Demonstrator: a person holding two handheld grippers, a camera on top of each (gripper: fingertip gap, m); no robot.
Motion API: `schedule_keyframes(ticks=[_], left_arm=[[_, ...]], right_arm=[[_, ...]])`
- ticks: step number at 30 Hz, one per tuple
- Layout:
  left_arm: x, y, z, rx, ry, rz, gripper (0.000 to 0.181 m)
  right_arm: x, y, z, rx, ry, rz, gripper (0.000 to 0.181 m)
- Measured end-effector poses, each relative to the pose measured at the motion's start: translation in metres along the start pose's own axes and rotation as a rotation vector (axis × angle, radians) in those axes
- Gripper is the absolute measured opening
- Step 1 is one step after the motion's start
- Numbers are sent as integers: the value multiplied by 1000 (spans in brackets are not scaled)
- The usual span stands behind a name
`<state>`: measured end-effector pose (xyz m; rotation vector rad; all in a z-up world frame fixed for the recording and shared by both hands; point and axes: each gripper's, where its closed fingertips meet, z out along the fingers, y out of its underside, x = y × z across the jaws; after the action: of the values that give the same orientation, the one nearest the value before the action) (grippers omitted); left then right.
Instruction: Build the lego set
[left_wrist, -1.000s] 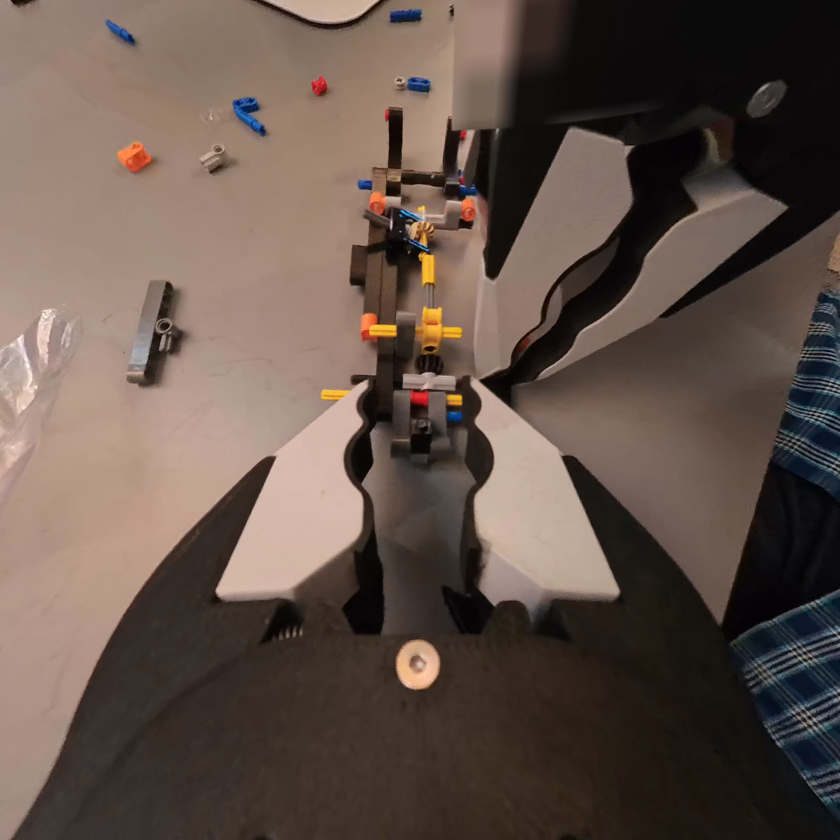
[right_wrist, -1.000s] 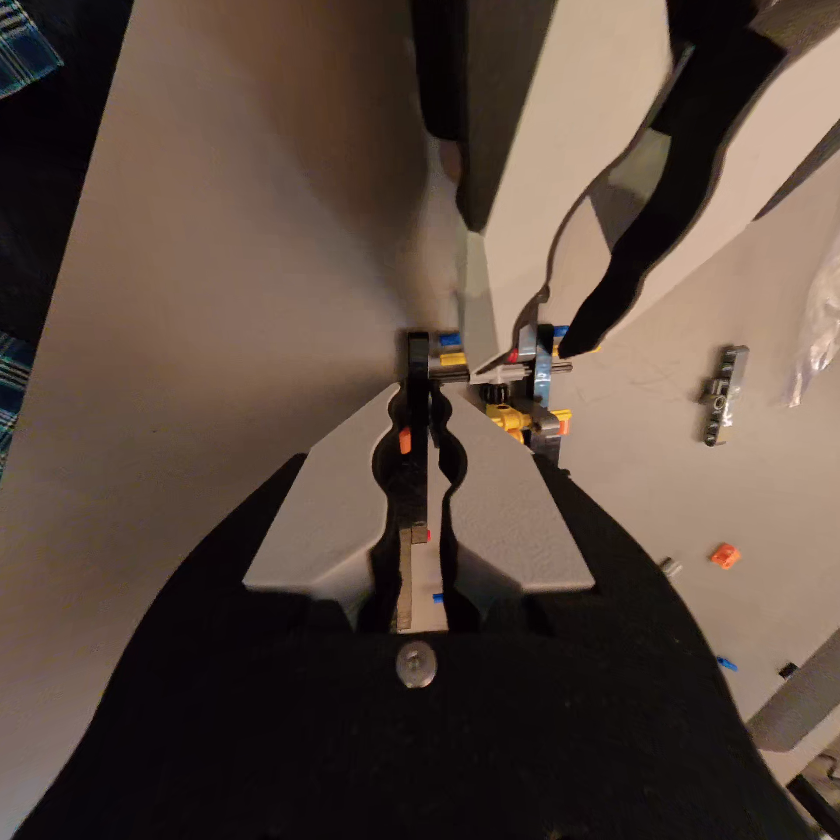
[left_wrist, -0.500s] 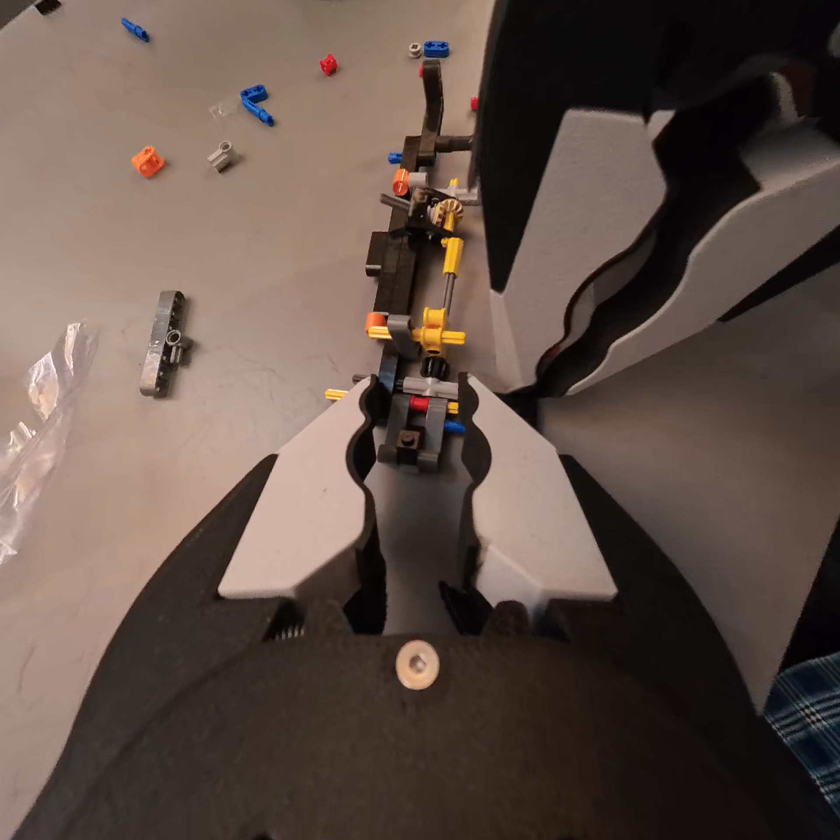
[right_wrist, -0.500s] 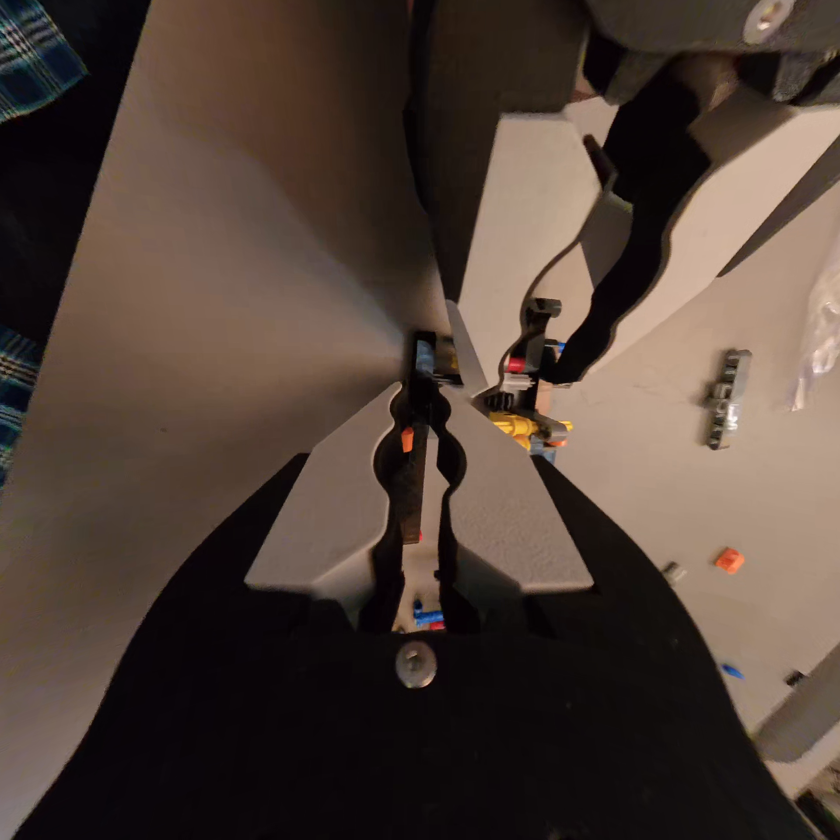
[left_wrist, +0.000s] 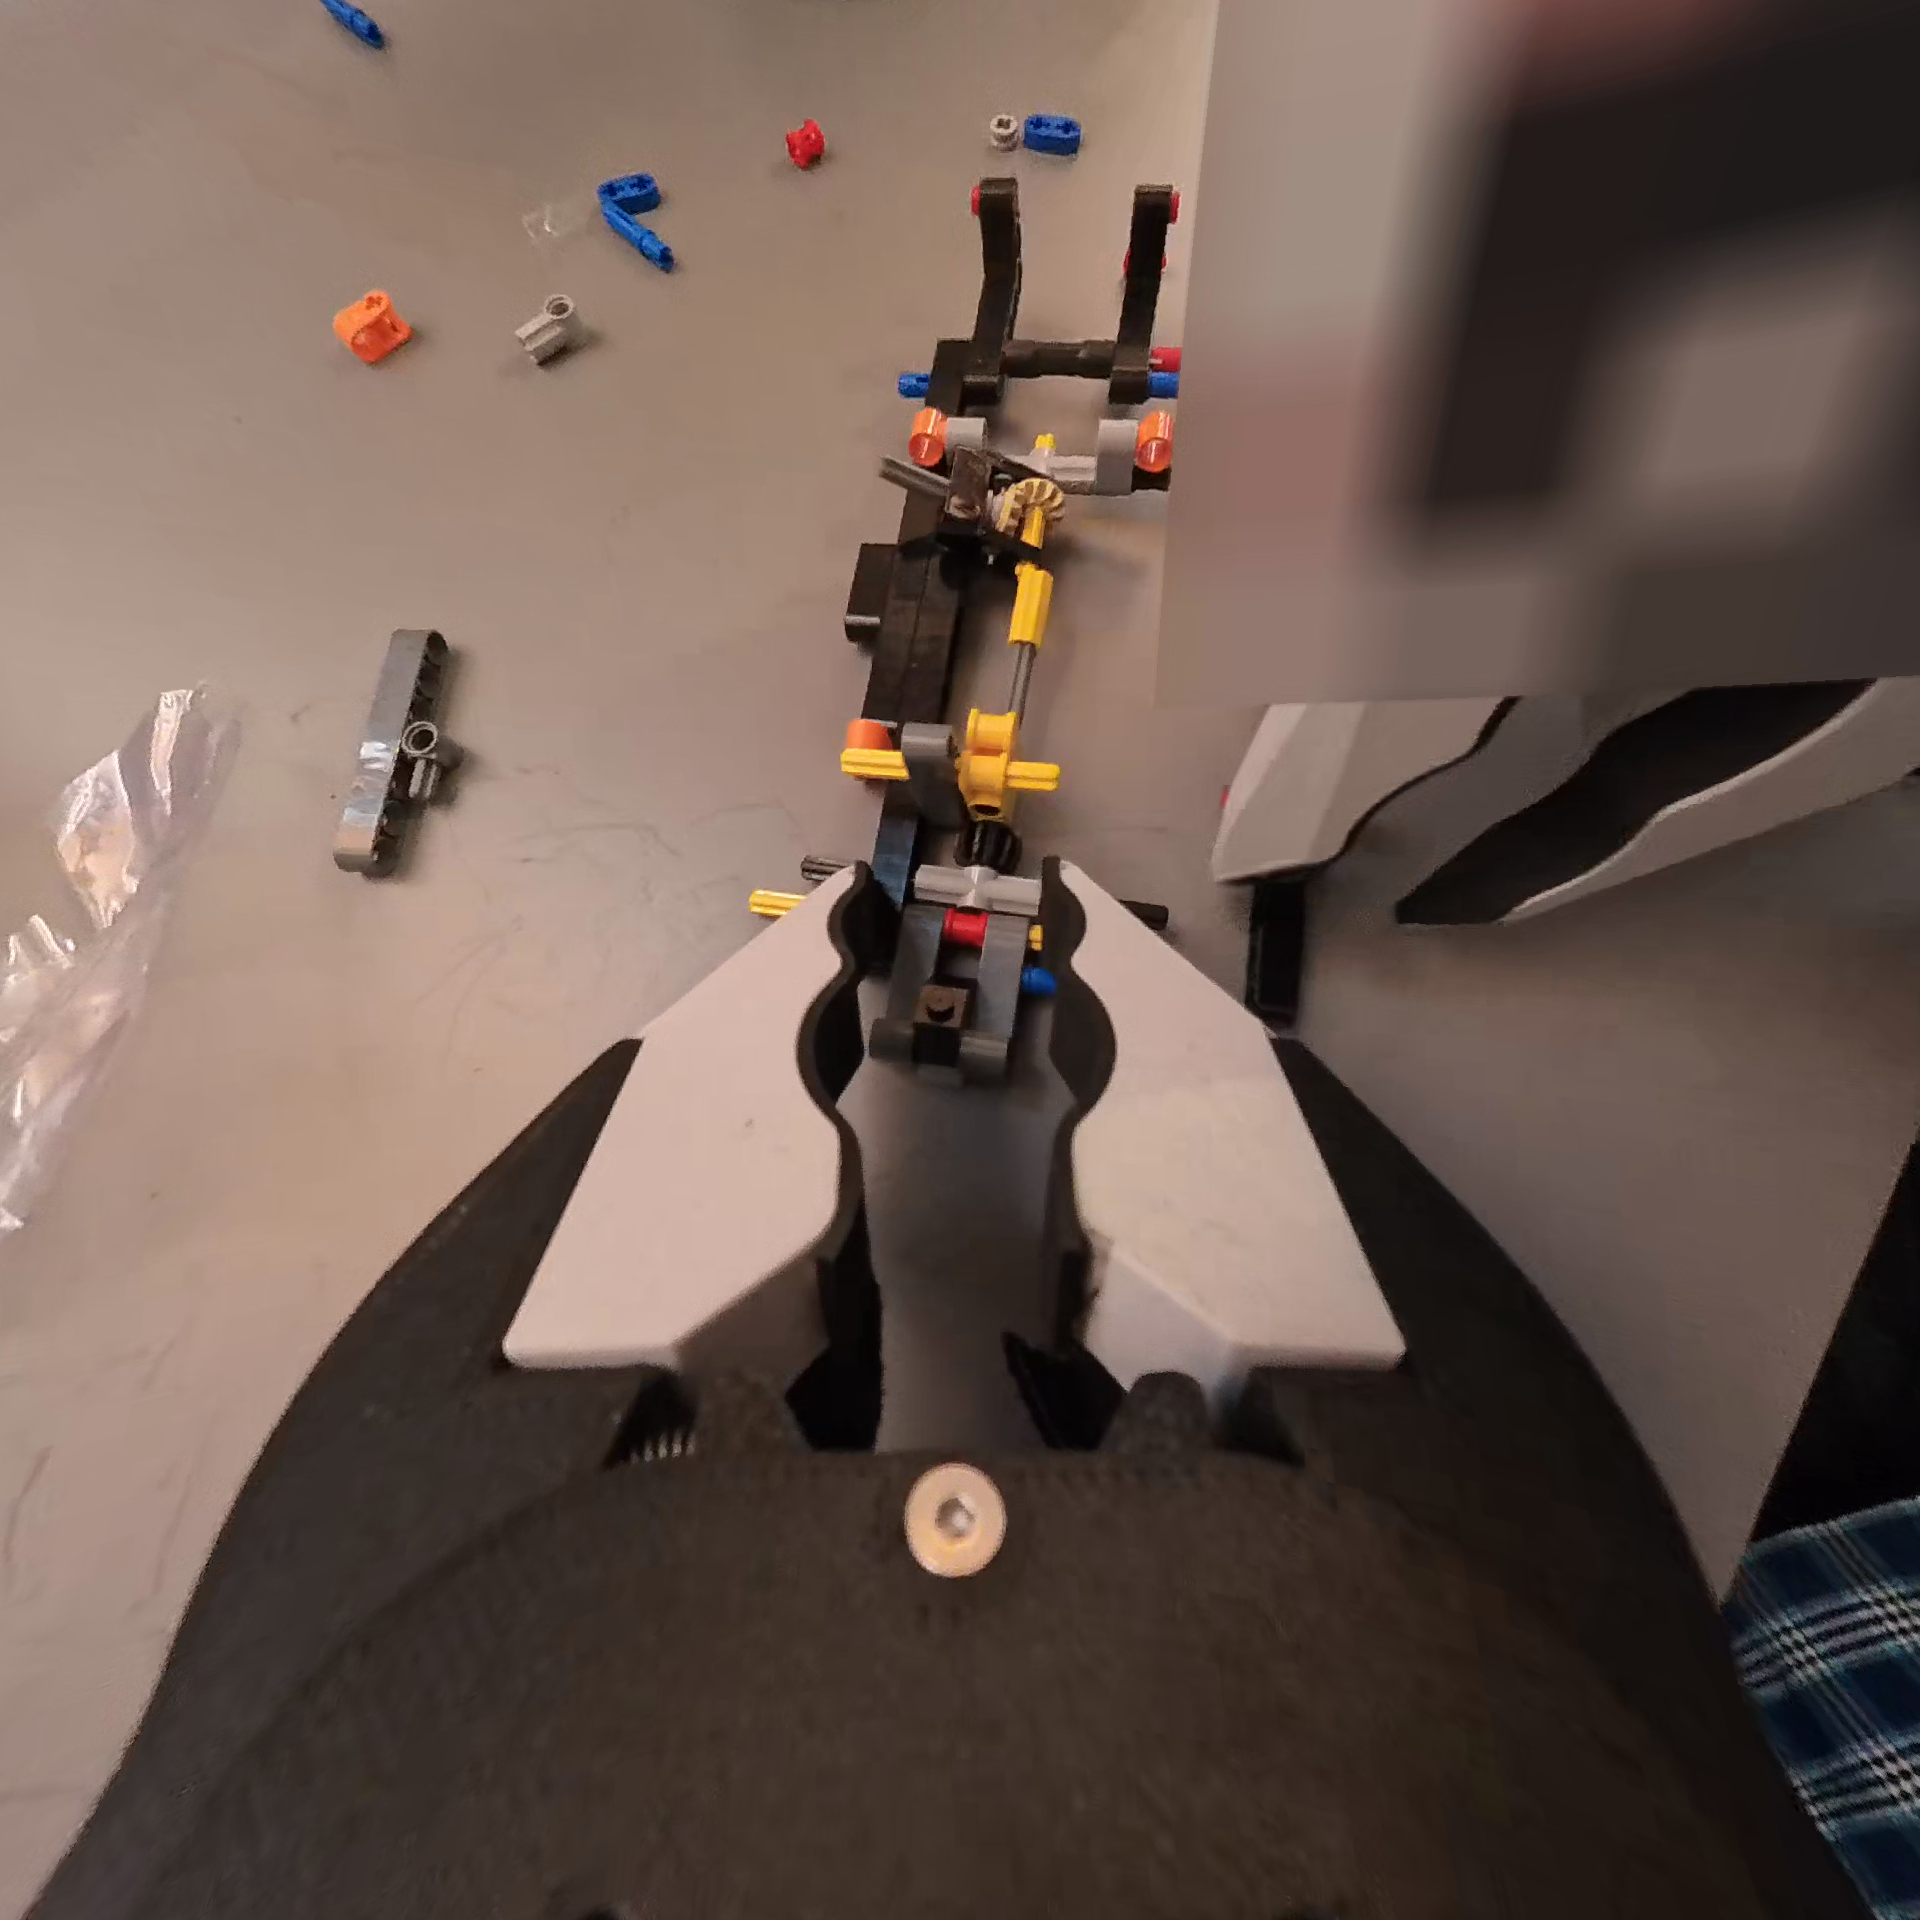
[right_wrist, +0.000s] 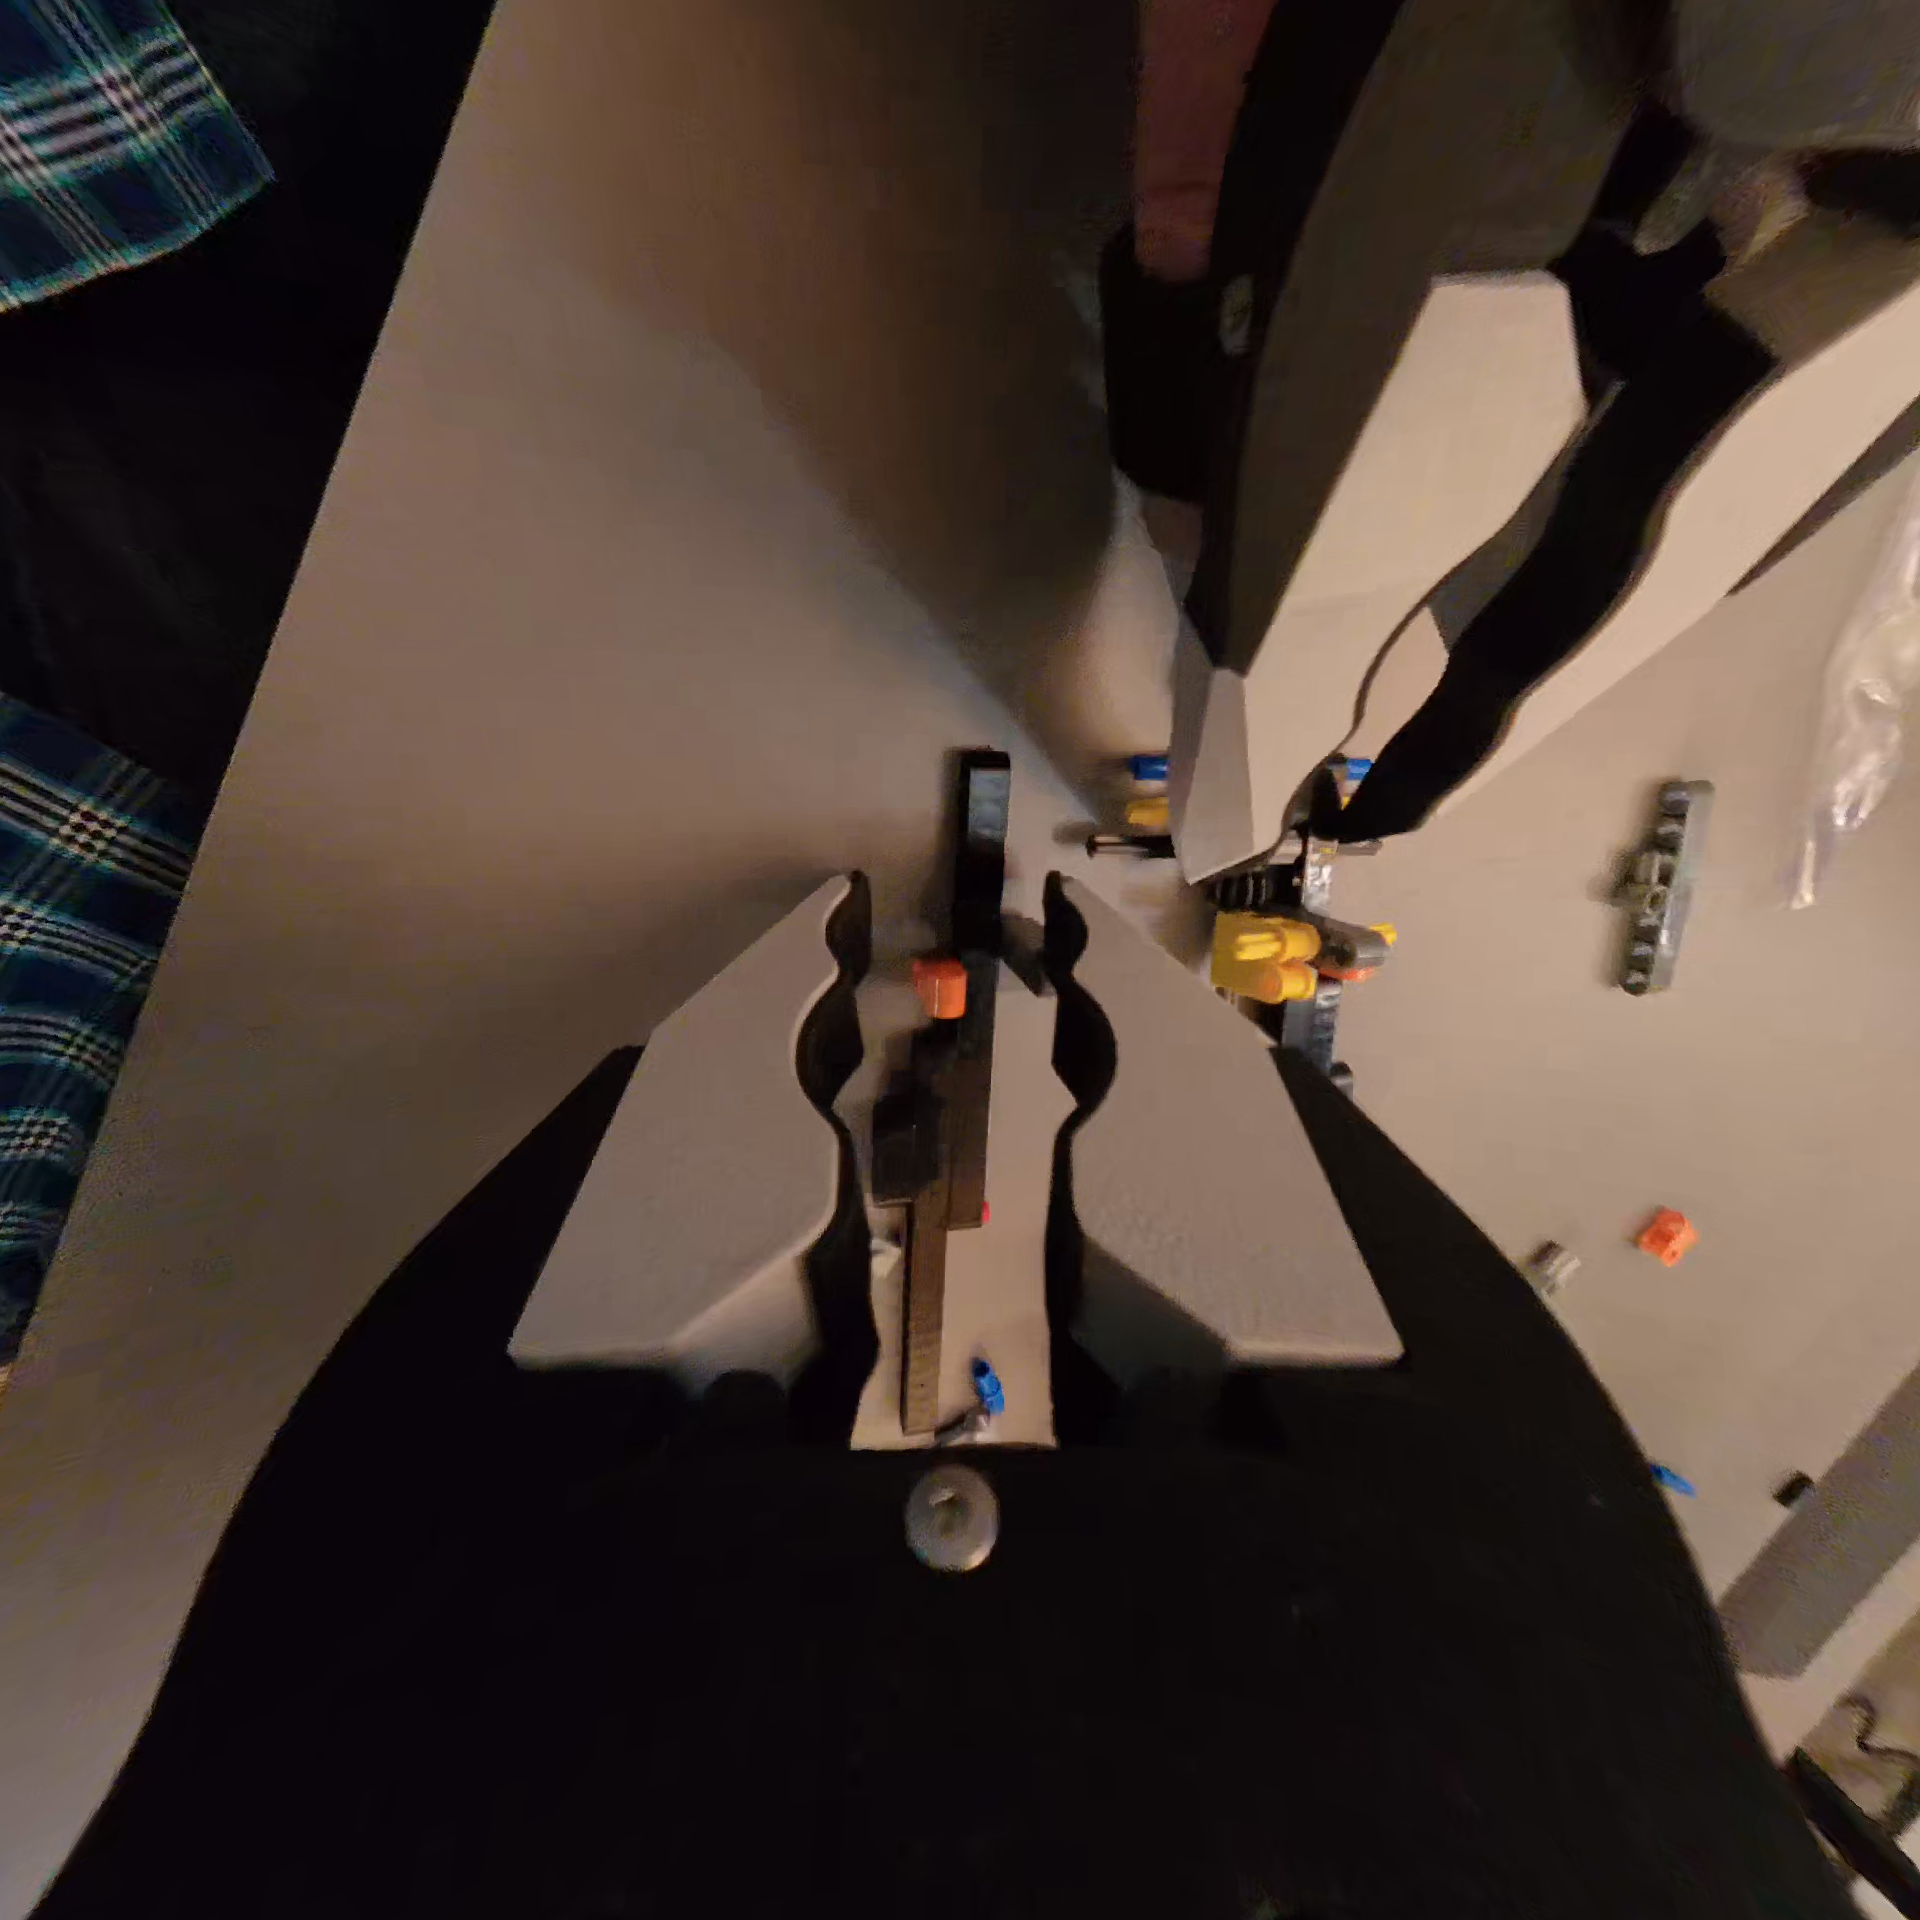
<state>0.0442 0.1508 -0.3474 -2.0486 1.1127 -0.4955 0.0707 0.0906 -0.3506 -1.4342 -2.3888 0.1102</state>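
Left tool (left_wrist: 951, 883) pinching near end of long black-yellow-grey lego chassis (left_wrist: 940, 644) on grey desk (left_wrist: 623, 623); right tool (right_wrist: 951, 899) spread (astride black beam (right_wrist: 977, 831)).

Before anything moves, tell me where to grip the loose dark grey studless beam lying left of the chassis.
Grip the dark grey beam across its two long sides near one bare end, coming from above. It lies flat on the table, and a small connector juts from its middle.

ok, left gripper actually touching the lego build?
Touching. Left wrist view: the left gripper has its fingertips clamped on the near grey end of the lego build, whose beam and crosspiece butt against both, with no table showing between.
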Motion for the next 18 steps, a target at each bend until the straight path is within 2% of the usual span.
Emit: schedule_keyframes(ticks=[1, 9, 18], left_arm=[[0, 0, 0, 2, 4, -5, 30], [1, -1, -3, 15, 25, -23, 40], [-8, -12, -25, 73, -21, -17, 55]], right_arm=[[-3, 1, -2, 3, 9, 2, 34], [-12, 7, -16, 87, 23, 89, 52], [-18, 19, -57, 306, -31, 305, 53]])
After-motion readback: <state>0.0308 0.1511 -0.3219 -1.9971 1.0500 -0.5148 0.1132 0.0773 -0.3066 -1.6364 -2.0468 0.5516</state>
